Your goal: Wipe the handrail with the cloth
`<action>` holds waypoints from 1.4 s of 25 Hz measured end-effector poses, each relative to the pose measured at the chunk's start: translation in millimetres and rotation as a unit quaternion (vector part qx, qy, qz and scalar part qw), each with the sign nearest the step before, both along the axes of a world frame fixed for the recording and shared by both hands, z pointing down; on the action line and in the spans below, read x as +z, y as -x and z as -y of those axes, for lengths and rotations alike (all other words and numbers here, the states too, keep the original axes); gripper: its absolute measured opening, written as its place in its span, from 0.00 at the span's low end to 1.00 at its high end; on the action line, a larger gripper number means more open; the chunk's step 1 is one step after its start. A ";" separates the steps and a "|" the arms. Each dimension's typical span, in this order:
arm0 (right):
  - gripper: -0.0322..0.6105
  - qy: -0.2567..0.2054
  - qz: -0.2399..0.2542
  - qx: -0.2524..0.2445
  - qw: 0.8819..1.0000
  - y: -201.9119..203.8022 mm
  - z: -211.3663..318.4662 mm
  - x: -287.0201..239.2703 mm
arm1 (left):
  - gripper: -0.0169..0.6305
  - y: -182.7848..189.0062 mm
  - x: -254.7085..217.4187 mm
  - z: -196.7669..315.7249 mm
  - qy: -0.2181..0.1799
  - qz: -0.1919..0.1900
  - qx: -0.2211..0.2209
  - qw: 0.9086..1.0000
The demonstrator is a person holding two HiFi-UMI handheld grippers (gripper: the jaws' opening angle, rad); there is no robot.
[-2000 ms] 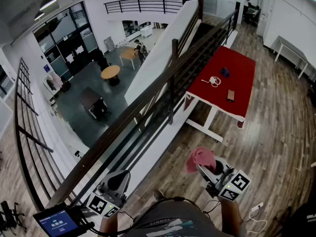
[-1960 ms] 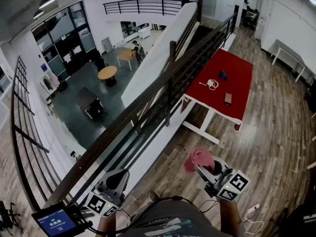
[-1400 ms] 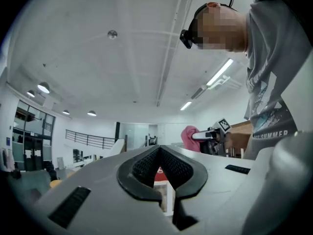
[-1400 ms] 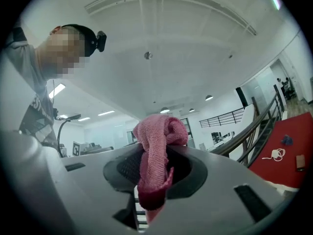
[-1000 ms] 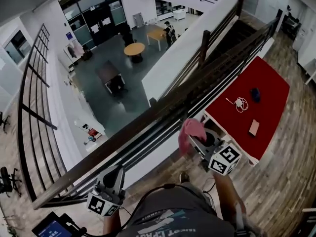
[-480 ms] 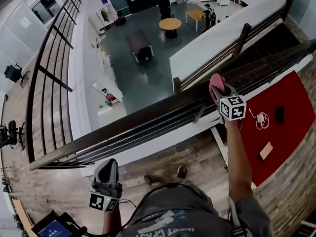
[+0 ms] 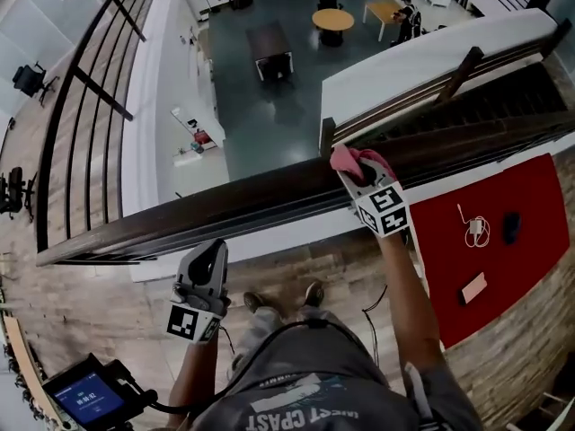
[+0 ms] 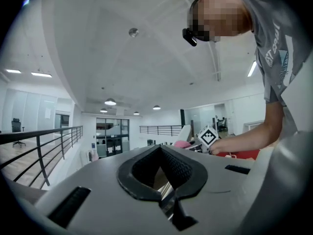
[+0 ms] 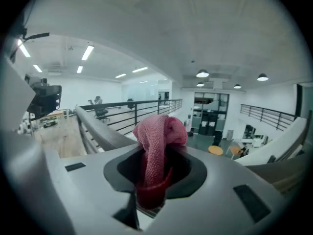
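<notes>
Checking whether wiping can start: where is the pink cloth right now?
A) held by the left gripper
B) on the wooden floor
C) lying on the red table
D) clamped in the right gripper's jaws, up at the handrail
D: the right gripper view shows the cloth clamped between the jaws of the right gripper, and the head view puts it at the handrail. The left gripper holds nothing.

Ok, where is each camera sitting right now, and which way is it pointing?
Head view: on the person's head, looking steeply down over the handrail into the hall; both forearms, left gripper, right gripper show.
Left gripper view: on the left gripper, tilted up toward the ceiling; the person's torso and right arm show.
Right gripper view: on the right gripper, looking along the handrail; its fingers shut on the cloth.
Shared: the cloth shows in all three.
</notes>
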State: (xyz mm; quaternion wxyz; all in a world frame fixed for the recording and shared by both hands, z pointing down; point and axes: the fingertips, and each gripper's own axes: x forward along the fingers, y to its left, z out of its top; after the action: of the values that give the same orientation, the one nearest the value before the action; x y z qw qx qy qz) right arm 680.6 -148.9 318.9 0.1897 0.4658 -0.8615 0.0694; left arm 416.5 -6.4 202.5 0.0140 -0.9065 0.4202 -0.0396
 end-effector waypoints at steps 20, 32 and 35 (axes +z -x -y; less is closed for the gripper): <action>0.18 -0.148 -0.030 0.113 0.982 -79.1 -8.6 -23.2 | 0.04 18.5 -26.7 8.0 -0.026 -0.012 -0.039 0.999; 0.18 -0.151 -0.032 -0.067 0.986 231.7 6.5 -2.8 | 0.04 172.7 11.1 64.9 -0.010 -0.024 -0.046 0.999; 0.18 -0.166 -0.043 0.028 0.985 160.0 15.3 -23.6 | 0.04 182.9 6.7 65.7 -0.010 -0.024 -0.052 0.998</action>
State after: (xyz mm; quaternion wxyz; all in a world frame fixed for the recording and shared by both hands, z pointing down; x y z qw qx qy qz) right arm 520.7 -164.2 295.3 0.1450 0.5170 -0.8388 -0.0895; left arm 233.6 -72.1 209.2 0.0108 -0.8840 0.4671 -0.0139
